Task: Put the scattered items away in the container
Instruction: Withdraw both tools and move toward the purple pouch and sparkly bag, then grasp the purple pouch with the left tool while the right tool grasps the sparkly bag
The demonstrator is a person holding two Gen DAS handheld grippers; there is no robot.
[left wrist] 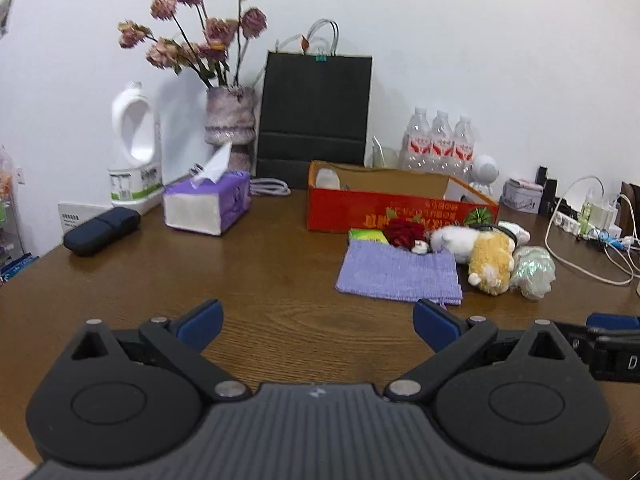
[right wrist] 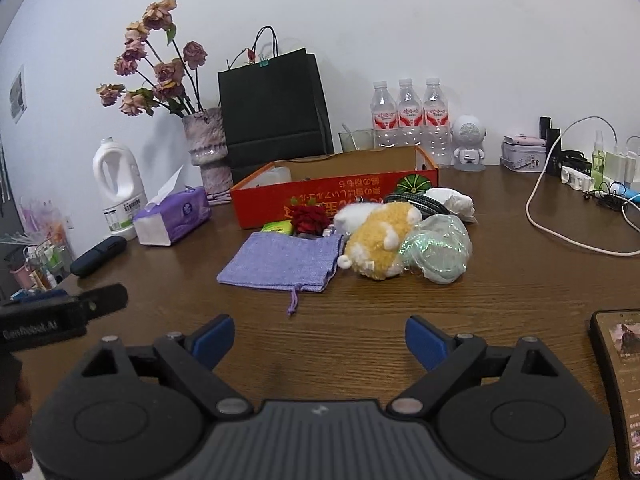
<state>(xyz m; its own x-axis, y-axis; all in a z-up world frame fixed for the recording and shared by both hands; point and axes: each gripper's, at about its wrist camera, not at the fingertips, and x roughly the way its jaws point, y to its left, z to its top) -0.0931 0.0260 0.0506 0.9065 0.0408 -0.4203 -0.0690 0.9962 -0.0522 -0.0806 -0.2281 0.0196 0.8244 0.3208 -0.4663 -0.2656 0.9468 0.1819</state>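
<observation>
Reaching with both grippers, left gripper (left wrist: 318,326) and right gripper (right wrist: 320,340), spread wide and empty, we should pinch the purple pouch (right wrist: 280,260) by its near edge, then lift toward the red box (right wrist: 336,196) at the tabletop's (right wrist: 500,280) back edge.

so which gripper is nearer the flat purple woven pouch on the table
Left. In its view the left gripper has its right finger just short of the pouch's near edge; the right gripper sits further back, pouch ahead to its left.

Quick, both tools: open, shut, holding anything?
Left tool: open, holding nothing.
Right tool: open, holding nothing.
</observation>
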